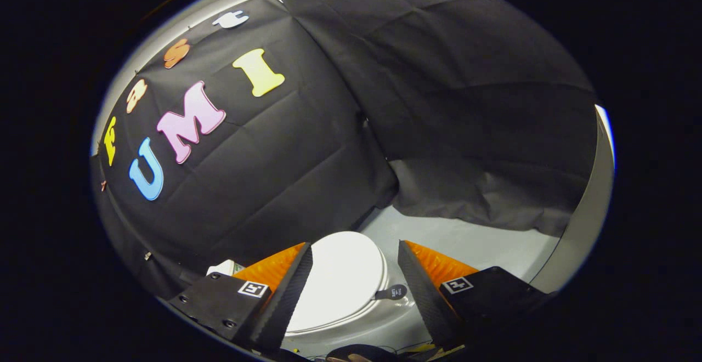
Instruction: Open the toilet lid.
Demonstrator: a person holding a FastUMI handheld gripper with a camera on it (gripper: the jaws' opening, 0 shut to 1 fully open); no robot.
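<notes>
A white toilet with its lid (343,280) closed flat sits on the grey floor, seen from above between my two fingers and some way beyond them. A small dark tab (390,292) sticks out from the lid's edge on the side of my right finger. My gripper (355,252) is open, its orange and black fingers (285,290) spread wide on either side of the lid, touching nothing.
Black cloth walls stand behind and to both sides of the toilet. Grey floor (471,241) lies beyond the right finger. A small white box (225,267) sits by the left finger near the wall. Cables lie on the floor below the toilet.
</notes>
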